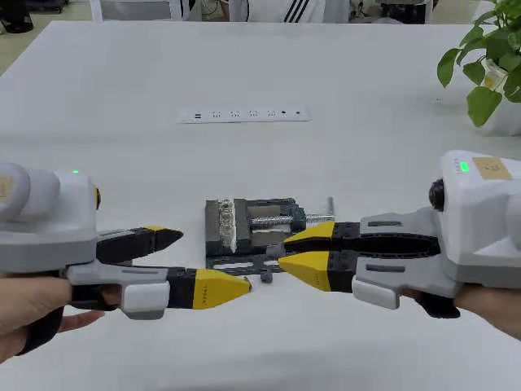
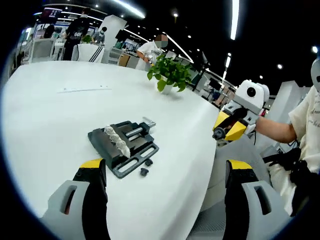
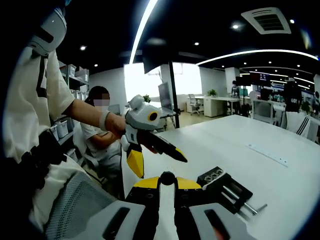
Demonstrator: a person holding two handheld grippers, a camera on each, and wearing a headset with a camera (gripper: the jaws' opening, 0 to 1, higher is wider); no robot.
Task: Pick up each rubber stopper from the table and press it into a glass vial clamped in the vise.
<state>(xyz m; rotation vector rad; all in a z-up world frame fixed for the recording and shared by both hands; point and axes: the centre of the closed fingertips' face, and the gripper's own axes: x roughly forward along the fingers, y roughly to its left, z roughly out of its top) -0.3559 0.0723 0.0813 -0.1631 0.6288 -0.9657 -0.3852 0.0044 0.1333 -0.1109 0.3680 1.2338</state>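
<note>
The white bench (image 1: pixel 342 90) runs wide, and in the middle of it sits the dark vise (image 1: pixel 248 232), its screw pointing off to the person's right. Here's the right claw (image 3: pixel 167 181), pressed nearly together and pinching a dark rubber stopper (image 3: pixel 167 178) right at its yellow tips. The left claw (image 2: pixel 165 163) is spread wide with nothing between its jaws, low over the bench at the near-left corner of the vise.

The row of glass vials (image 1: pixel 226 221) is what matters. It's clamped at the left end of the vise, and its long axis runs away from the person. In the head view the right claw lies across the screw side, tips aimed left at that row, so it is the nearer hand for the job. In its own view the vials lie ahead and off to the right, below the tips, and the left gripper view has this claw up and well apart from the vise. My call: it needs to travel across, then down, mouth by mouth.

Two loose stoppers (image 2: pixel 146 166) wait on the bench just beside the vise's near edge, close to the left claw.

As for writing, the power strip (image 1: pixel 244 115) and the tan label (image 1: pixel 492 169) on the right claw's housing show nothing legible.
</note>
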